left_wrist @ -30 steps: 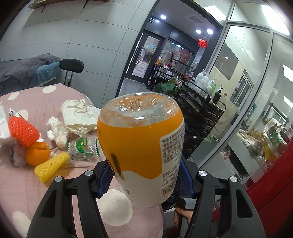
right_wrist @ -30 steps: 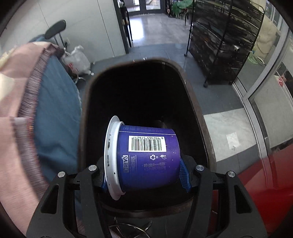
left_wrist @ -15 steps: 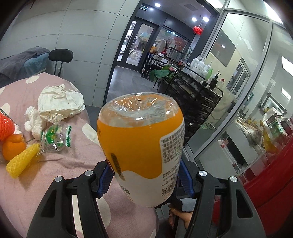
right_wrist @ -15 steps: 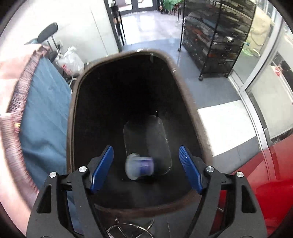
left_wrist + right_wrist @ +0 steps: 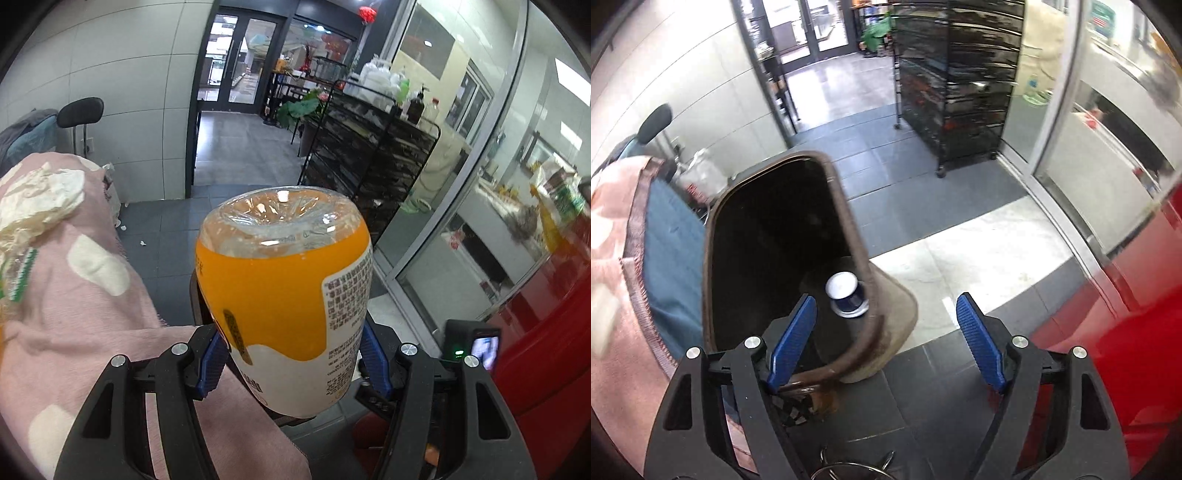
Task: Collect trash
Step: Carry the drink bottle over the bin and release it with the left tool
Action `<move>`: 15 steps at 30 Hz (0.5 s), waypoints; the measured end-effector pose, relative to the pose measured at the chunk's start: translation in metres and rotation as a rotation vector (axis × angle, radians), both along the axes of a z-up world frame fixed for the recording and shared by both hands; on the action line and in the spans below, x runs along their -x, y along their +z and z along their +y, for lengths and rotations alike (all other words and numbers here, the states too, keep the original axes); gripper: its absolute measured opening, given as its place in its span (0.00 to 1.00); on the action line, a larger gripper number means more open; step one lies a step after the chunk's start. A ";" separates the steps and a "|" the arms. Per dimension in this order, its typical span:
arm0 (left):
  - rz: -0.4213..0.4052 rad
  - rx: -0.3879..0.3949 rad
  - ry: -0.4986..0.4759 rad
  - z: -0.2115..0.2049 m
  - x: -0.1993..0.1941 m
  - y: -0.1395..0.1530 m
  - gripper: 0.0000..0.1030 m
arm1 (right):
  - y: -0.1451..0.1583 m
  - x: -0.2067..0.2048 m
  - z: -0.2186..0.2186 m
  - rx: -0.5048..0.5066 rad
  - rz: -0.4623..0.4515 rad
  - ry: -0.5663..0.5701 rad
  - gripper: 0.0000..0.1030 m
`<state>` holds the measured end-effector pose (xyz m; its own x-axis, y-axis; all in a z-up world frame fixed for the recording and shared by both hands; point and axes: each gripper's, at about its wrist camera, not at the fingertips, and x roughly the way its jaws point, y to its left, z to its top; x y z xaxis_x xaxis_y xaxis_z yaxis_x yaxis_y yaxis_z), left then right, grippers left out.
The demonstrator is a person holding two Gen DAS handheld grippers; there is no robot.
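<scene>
Your left gripper (image 5: 293, 363) has its fingers clamped on the orange bottle (image 5: 284, 291), one blue pad on each flank low on the body. The bottle's long axis runs straight out along the fingers, clear base pointing away from you and neck end hidden back toward your hand.

What matters next is where the bin lies. In the left view no bin shows beyond the fingers, only the pink spotted cloth (image 5: 74, 314) to their left and dark floor ahead. In the right view the dark bin (image 5: 716, 221) sits ahead and left of your right gripper (image 5: 886, 341), whose fingers are opening with nothing between them. The purple cup (image 5: 846, 293) lies at the bin's bottom, just beyond the left finger.

The bottle's label carries dense small print, too fine to read. No brand can be made out on it or on the cup.
</scene>
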<state>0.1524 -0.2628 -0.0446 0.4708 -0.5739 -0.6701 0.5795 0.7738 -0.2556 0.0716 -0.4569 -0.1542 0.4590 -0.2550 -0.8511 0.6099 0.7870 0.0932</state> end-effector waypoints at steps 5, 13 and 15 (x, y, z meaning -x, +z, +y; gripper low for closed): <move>0.004 -0.061 0.002 -0.015 -0.011 -0.016 0.59 | -0.002 0.011 -0.010 -0.018 -0.007 -0.044 0.76; 0.049 -0.149 -0.022 -0.033 -0.027 -0.041 0.60 | -0.005 0.014 -0.015 -0.028 -0.011 -0.061 0.76; 0.085 -0.146 -0.034 -0.032 -0.032 -0.046 0.63 | -0.005 0.014 -0.017 -0.032 -0.008 -0.064 0.76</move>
<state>0.1842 -0.2944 -0.0909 0.3905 -0.4827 -0.7839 0.5874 0.7863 -0.1916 0.0575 -0.4737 -0.1595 0.4489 -0.2571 -0.8558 0.6584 0.7427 0.1223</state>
